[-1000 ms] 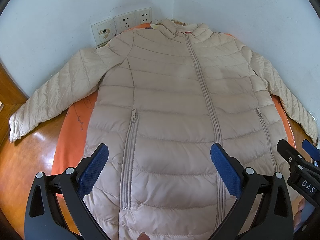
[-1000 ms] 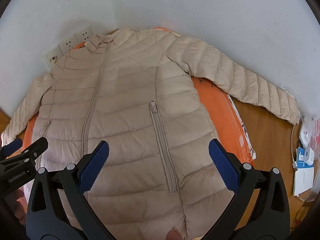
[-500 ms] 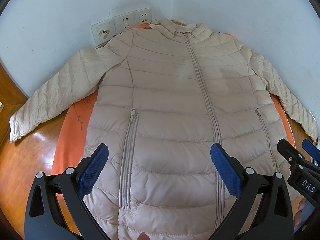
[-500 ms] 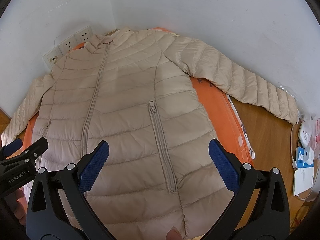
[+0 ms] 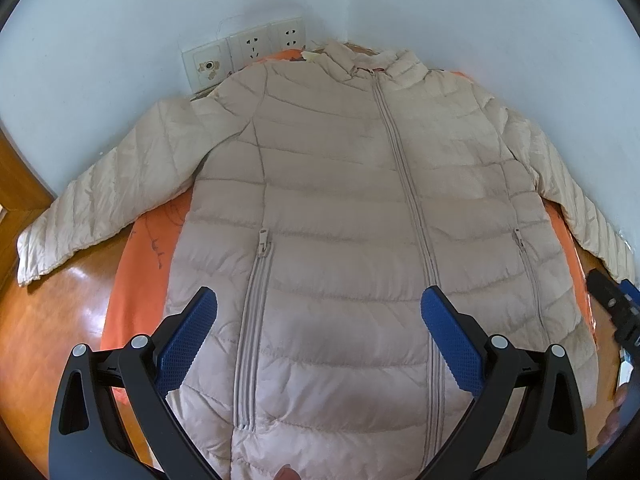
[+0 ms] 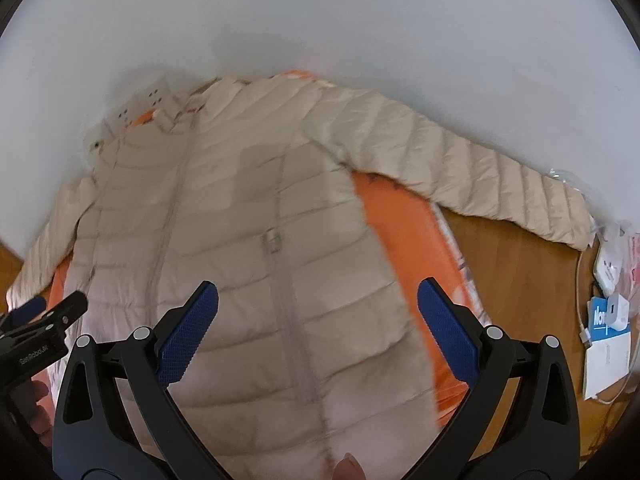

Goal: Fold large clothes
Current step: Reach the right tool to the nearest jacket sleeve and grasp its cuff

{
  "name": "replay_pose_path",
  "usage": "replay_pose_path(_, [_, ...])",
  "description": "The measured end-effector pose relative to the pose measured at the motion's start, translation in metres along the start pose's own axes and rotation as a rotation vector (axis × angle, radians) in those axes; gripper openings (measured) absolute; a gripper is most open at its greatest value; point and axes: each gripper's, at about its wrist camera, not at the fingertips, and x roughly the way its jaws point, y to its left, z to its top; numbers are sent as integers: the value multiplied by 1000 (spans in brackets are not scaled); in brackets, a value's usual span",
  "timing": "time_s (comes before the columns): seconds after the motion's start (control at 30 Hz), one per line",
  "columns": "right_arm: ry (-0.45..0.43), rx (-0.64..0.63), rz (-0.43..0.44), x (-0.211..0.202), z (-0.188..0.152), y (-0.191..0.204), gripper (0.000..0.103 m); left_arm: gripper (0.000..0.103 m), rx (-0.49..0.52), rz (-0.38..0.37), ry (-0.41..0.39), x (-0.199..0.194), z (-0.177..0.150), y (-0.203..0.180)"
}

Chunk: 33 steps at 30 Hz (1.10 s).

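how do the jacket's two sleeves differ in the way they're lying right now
The left sleeve angles down onto bare wooden table, with its cuff at the near left. The right sleeve runs along the wall, and its cuff ends beside the clutter of papers. Both are beige, quilted, spread flat and unfolded.
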Motion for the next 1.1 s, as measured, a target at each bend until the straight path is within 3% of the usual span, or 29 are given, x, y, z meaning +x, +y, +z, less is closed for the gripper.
replay_pose_path(0.33, [-32, 126, -130, 13, 18, -91, 99, 98, -25, -1, 29, 16, 9, -14])
replay_pose_path(0.7, [-4, 224, -270, 64, 36, -190, 99, 98, -34, 28, 66, 36, 7, -41])
replay_pose_path(0.9, [34, 231, -306, 98, 39, -221, 99, 98, -35, 39, 81, 41, 5, -53])
replay_pose_path(1.1, [64, 248, -272, 114, 35, -236, 99, 98, -34, 49, 82, 43, 7, -61])
